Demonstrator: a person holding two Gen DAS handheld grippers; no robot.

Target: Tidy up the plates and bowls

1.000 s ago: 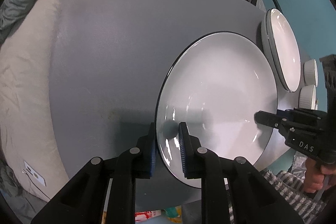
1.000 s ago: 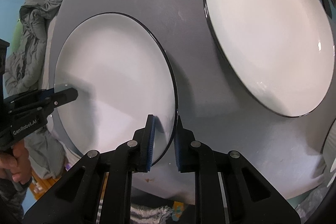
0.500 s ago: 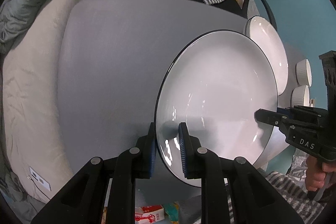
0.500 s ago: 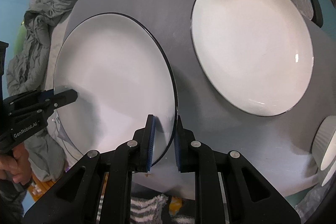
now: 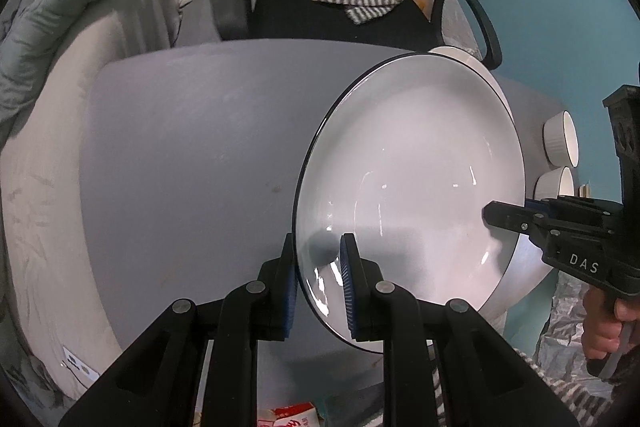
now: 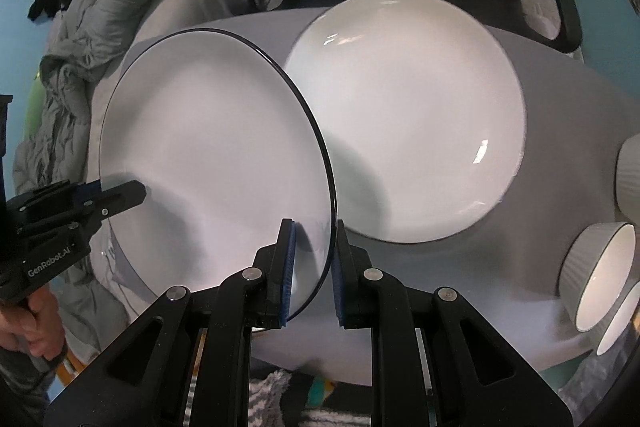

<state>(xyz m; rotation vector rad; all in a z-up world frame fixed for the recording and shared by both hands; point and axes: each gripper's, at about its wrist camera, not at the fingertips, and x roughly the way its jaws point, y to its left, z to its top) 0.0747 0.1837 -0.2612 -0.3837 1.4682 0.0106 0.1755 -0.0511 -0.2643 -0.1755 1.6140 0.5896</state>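
Gripping opposite rims of the black-rimmed plate (image 6: 216, 155): left gripper (image 5: 318, 283) and right gripper (image 6: 312, 271) both clamped on it, plate off the grey table (image 5: 180, 155). Second plate (image 6: 404, 115) lies at 1 o'clock in the right view, ribbed bowls (image 6: 596, 275) at 4. Keep both hands level, centre over it, lower flat, release together.

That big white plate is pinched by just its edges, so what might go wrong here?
1. The held plate hangs from narrow rim grips by the left gripper and right gripper; if the hands drift apart or twist, it may slip.
2. Its edge overlaps the second plate on the table; lowering carelessly risks a chip.
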